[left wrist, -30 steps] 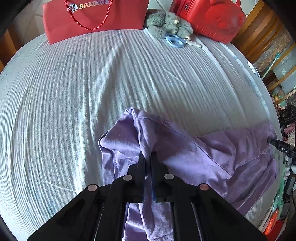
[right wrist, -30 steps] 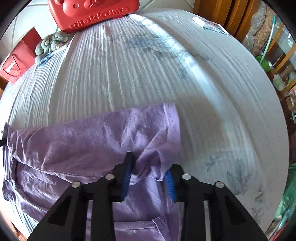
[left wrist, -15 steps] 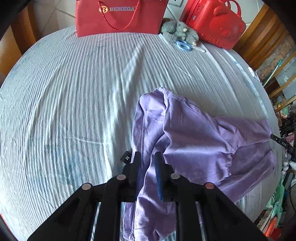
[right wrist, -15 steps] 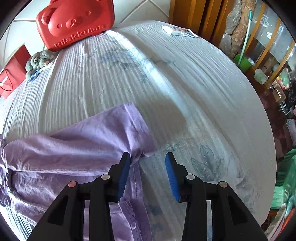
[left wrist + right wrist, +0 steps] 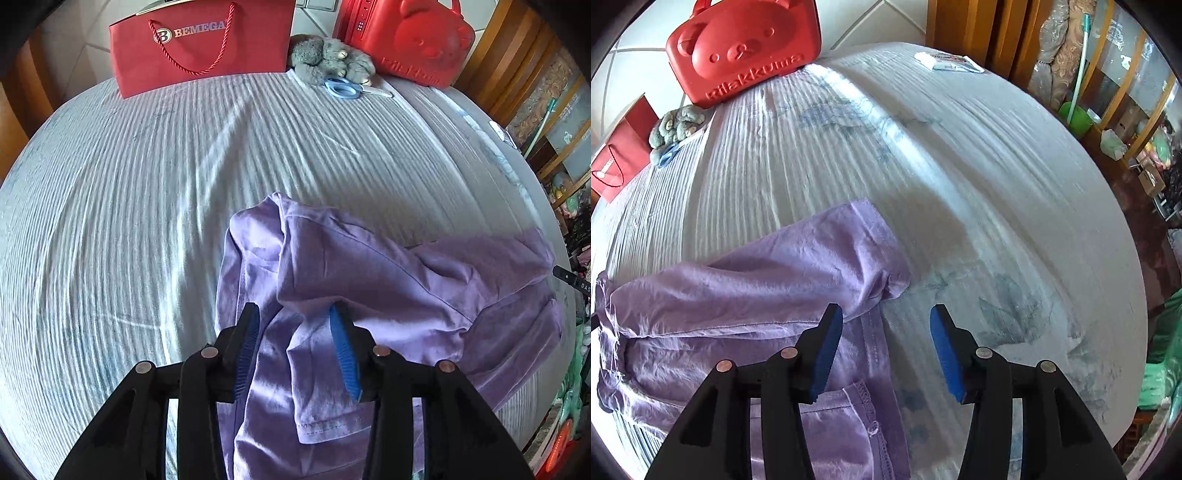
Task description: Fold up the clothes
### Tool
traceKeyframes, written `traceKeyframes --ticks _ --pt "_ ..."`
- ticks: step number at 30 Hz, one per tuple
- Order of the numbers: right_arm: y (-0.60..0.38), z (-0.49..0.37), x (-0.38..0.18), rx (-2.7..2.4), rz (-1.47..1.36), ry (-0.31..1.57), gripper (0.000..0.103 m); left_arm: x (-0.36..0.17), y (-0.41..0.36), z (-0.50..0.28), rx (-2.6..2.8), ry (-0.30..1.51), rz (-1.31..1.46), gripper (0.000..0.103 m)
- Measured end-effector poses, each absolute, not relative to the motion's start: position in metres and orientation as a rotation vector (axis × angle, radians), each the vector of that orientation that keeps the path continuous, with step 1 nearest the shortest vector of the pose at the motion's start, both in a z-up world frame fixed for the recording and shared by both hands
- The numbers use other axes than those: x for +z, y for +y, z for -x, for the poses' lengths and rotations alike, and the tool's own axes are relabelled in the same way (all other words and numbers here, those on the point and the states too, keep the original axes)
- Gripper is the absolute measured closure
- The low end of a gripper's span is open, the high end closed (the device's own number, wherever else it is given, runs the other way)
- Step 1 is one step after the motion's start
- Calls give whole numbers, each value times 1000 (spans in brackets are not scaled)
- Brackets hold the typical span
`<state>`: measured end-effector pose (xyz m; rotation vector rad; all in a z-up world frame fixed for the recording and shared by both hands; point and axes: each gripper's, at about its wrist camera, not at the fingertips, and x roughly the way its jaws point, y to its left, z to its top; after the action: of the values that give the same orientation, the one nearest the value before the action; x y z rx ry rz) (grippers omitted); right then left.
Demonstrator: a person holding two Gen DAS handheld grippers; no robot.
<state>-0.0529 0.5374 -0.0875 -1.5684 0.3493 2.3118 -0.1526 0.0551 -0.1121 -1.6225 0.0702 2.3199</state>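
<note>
- Left hand-held gripper (image 5: 293,347), clamped on the purple shirt (image 5: 369,280) a second ago, now gapes wide; fabric lies loose between its fingers.
- Shirt rests bunched on the bed (image 5: 147,184), top layer folded over.
- Right hand-held gripper (image 5: 886,347), also wide, has let go; this fold looks laid.

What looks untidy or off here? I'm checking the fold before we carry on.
The purple garment lies rumpled on the bed, its upper layer bunched and creased, edges not lined up. Both the left gripper and right gripper are open, holding nothing. No damage visible.
</note>
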Motion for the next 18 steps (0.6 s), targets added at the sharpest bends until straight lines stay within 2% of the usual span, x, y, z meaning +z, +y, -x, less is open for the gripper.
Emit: traceKeyframes --ticks 1,2,3,6,8,14,15,16,17,18 --pt "534 55 -91 2316 1599 365 54 -113 57 154 2304 61 1628 63" --pt "531 56 -94 2320 1629 375 54 -114 59 153 2287 59 1632 69" --pt "525 59 -98 2325 1659 356 57 -115 61 153 2271 58 1636 84" --pt "513 66 -106 2309 1709 242 103 -117 62 149 2254 89 1657 98" --pt "514 69 -108 2269 1698 184 103 -118 57 147 2265 118 1678 99" --pt "550 51 -100 2211 1605 300 100 -115 22 128 2270 46 1716 99" --pt "553 46 -98 2231 1595 354 94 -112 21 127 2267 22 1691 97" --pt "555 41 -95 2249 1585 403 82 -109 21 127 2266 3 1668 96" --pt "555 37 -93 2264 1580 427 76 -107 23 128 2269 -8 1649 87" --pt "554 34 -92 2279 1575 450 64 -106 25 130 2274 -14 1631 72"
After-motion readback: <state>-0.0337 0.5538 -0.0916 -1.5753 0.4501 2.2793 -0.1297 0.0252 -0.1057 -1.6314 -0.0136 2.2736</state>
